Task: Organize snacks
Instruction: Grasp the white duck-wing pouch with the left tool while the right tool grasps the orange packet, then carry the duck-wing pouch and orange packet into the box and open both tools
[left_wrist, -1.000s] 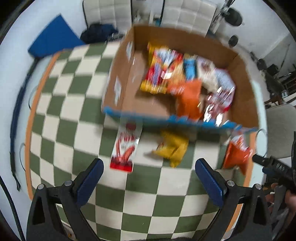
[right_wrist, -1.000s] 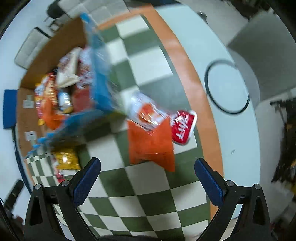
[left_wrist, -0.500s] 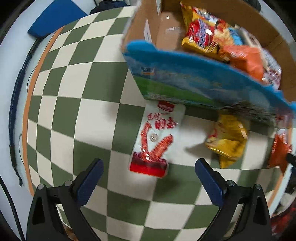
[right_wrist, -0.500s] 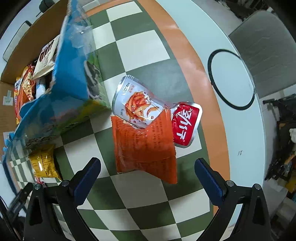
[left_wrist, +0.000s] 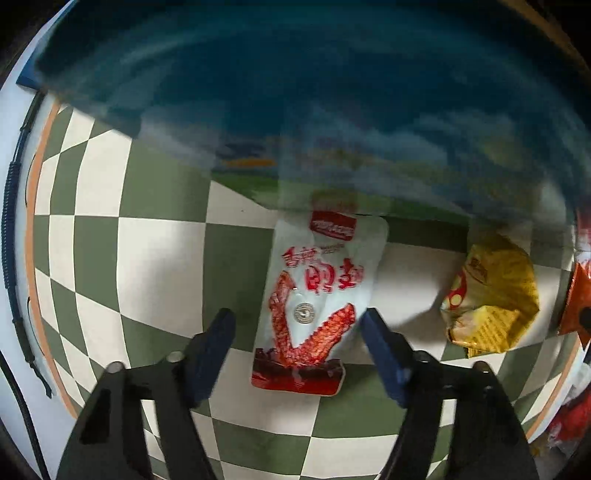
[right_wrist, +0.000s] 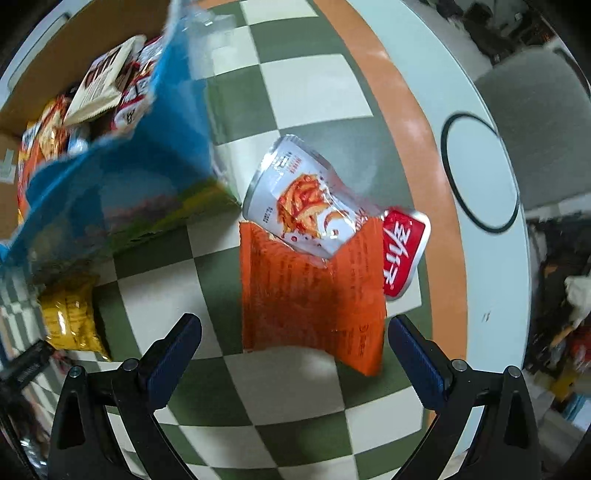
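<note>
A white-and-red snack packet (left_wrist: 317, 302) lies flat on the green-and-white checked cloth (left_wrist: 162, 258), just in front of the blue printed box wall (left_wrist: 295, 92). My left gripper (left_wrist: 297, 328) is low over it, its jaws closing with the packet between them. The right pad is at the packet's edge and the left pad stands apart. My right gripper (right_wrist: 295, 339) is open wide above the near end of an orange packet (right_wrist: 310, 295). This packet overlaps a silver-and-red packet (right_wrist: 306, 210). The box (right_wrist: 110, 184) holds several snacks.
A yellow packet (left_wrist: 495, 295) lies right of the white one and shows again as the yellow packet (right_wrist: 70, 321) beside the box. The cloth's orange border (right_wrist: 402, 110) and the white table rim (right_wrist: 480, 258) run close on the right. A grey chair (right_wrist: 535, 129) stands beyond.
My left gripper has dropped down onto the white-and-red packet and its jaws have narrowed around it. My right gripper has sunk closer to the orange packet, still wide.
</note>
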